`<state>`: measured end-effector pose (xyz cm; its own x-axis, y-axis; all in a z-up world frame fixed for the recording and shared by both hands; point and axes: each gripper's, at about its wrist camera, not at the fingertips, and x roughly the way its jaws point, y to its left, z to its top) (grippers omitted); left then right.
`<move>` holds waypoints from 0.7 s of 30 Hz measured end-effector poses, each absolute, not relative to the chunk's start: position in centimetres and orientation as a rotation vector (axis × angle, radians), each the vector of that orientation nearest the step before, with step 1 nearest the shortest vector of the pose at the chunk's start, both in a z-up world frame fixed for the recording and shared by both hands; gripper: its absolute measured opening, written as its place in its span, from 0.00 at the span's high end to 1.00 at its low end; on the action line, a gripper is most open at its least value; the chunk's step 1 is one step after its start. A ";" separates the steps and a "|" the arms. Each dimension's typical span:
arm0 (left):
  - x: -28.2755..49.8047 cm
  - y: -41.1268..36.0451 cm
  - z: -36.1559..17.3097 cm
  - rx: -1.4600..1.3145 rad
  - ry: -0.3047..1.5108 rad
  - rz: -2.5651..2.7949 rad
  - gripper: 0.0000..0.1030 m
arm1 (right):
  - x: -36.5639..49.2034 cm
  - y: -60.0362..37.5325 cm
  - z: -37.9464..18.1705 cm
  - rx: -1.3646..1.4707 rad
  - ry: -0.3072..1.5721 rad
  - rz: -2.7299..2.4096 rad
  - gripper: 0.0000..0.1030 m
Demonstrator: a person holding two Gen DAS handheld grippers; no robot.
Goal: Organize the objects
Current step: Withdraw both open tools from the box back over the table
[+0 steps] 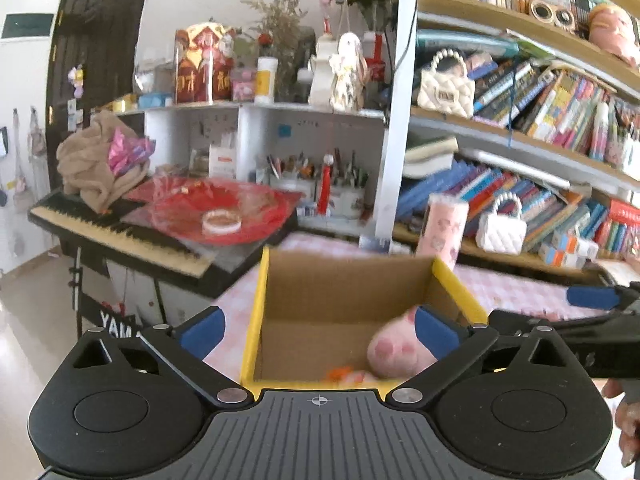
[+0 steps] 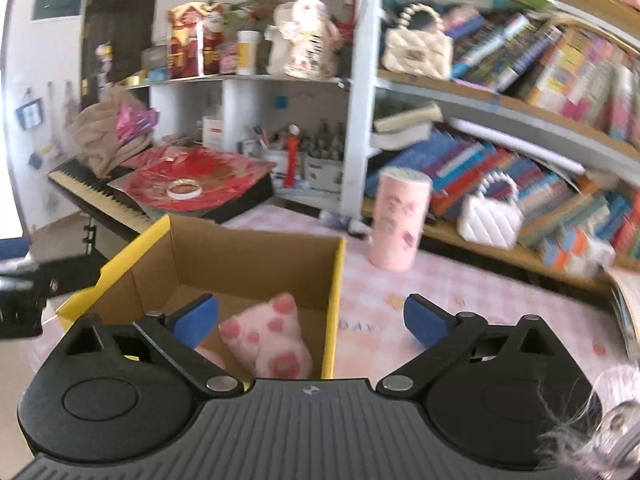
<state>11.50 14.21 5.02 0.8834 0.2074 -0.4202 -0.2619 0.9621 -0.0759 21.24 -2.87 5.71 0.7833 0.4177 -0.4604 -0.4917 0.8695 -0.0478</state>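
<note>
My left hand-held gripper (image 1: 318, 334) is spread wide with nothing between its blue pads (image 1: 202, 332), and it hangs over the near edge of the open cardboard box (image 1: 344, 292). The box has yellow-edged flaps and stands on the worktop (image 1: 516, 292), which is covered by a pink checked cloth. Inside the box, against its right wall as the left wrist view shows it, lies a pink plush pillow with darker pink spots (image 1: 396, 350); my right-side pad partly covers it in that view but does not press on it. A small orange thing (image 1: 340, 373) sits on the box floor near the front, too blurred to name.

My right hand-held gripper (image 2: 310, 320) is also released, jaws wide and empty. It straddles the box's right wall (image 2: 334, 304): one pad (image 2: 196, 320) is over the box interior just beside the pillow (image 2: 268, 340), the other over the checked cloth (image 2: 480, 280) outside. From the left view its arm and one blue pad (image 1: 592, 298) reach in from the right edge.

Beyond the box a pink cylindrical cup (image 2: 400, 220) with printed figures stands upright on the cloth, apart from the box. Behind it are bookshelves (image 2: 520, 112) crowded with books and two quilted white handbags (image 2: 490, 216). To the left a keyboard piano (image 1: 116, 232) carries a red plastic sheet, a roll of tape (image 1: 221, 222) and a heap of beige cloth (image 1: 92, 164).
</note>
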 end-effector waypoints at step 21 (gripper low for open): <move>3.4 12.7 0.6 -0.073 0.595 0.162 0.01 | 9.3 -4.1 0.6 -0.181 0.635 0.292 0.00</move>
<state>3.37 12.65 0.60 0.8158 0.1303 -0.5634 -0.1723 0.9848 -0.0217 9.33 -4.14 0.56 0.7663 0.2127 -0.6062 -0.3226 0.9434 -0.0767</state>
